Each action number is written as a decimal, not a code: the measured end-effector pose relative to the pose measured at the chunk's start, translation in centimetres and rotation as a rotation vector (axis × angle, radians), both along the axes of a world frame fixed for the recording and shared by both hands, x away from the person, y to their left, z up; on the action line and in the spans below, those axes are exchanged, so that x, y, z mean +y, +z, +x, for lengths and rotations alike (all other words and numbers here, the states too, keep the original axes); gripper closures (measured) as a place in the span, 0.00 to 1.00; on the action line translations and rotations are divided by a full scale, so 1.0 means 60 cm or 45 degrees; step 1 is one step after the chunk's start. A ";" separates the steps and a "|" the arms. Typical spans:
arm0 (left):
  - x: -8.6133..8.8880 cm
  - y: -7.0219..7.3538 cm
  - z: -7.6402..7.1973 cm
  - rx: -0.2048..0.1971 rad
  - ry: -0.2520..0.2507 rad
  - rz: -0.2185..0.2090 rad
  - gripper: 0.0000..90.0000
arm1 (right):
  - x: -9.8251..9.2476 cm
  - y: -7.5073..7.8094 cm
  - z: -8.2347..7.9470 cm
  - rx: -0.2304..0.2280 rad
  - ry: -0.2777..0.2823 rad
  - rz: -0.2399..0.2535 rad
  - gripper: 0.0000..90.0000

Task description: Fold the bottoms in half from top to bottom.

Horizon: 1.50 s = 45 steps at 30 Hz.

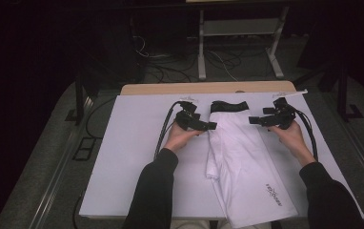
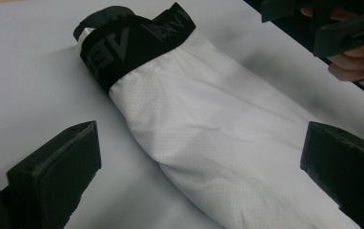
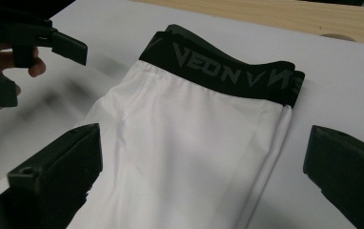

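White shorts with a black lettered waistband lie folded lengthwise on the white table cover, waistband at the far end. My left gripper hovers at the garment's left edge near the waistband, jaws wide apart and empty. In the left gripper view the shorts lie between the jaws, the waistband farther off. My right gripper hangs open at the right edge. In the right gripper view the white cloth and waistband spread between its jaws, with the left gripper at upper left.
The white cover lies on a wooden table whose far edge shows bare. Behind it stand a metal frame and loose cables on the floor. The shorts' lower end reaches the near table edge.
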<state>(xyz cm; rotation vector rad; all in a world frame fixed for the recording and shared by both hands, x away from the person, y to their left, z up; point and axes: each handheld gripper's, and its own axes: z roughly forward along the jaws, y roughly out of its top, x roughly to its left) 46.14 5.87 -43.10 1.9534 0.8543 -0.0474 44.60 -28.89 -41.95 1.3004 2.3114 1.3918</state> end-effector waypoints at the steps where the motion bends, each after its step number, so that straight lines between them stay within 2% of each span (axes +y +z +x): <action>1: -0.001 -0.002 0.002 0.004 0.003 0.000 0.00 | 0.000 -0.001 0.001 0.000 0.000 0.000 0.00; 3: -0.002 -0.006 0.007 0.021 0.006 -0.011 0.00 | -0.001 -0.001 0.002 0.006 -0.003 -0.002 0.00; 8: -0.011 -0.011 0.018 0.048 0.012 0.004 0.00 | -0.005 -0.006 0.006 0.027 -0.019 -0.007 0.00; 12: -0.019 -0.015 0.024 0.059 0.009 0.006 0.00 | -0.011 -0.012 0.013 0.071 -0.034 -0.008 0.00; 19: -0.031 -0.024 0.032 0.084 0.007 0.026 0.00 | -0.013 -0.021 0.027 0.184 -0.043 -0.067 0.00; 22: -0.037 -0.026 0.035 0.093 0.008 0.027 0.00 | -0.013 -0.019 0.035 0.207 -0.042 -0.077 0.00; 26: -0.042 -0.032 0.040 0.105 0.010 0.015 0.00 | -0.011 -0.017 0.042 0.220 -0.034 -0.064 0.04; 31: -0.044 -0.041 0.045 0.127 0.018 0.010 0.00 | -0.005 -0.019 0.052 0.245 -0.026 -0.088 0.08; 35: -0.043 -0.044 0.047 0.137 0.030 -0.008 0.04 | -0.003 -0.026 0.057 0.281 -0.021 -0.085 0.15; 39: -0.038 -0.043 0.050 0.148 0.052 -0.020 0.08 | -0.004 -0.034 0.061 0.310 -0.023 -0.092 0.17; 45: -0.033 -0.041 0.051 0.157 0.067 -0.018 0.14 | -0.008 -0.039 0.064 0.334 -0.025 -0.048 0.30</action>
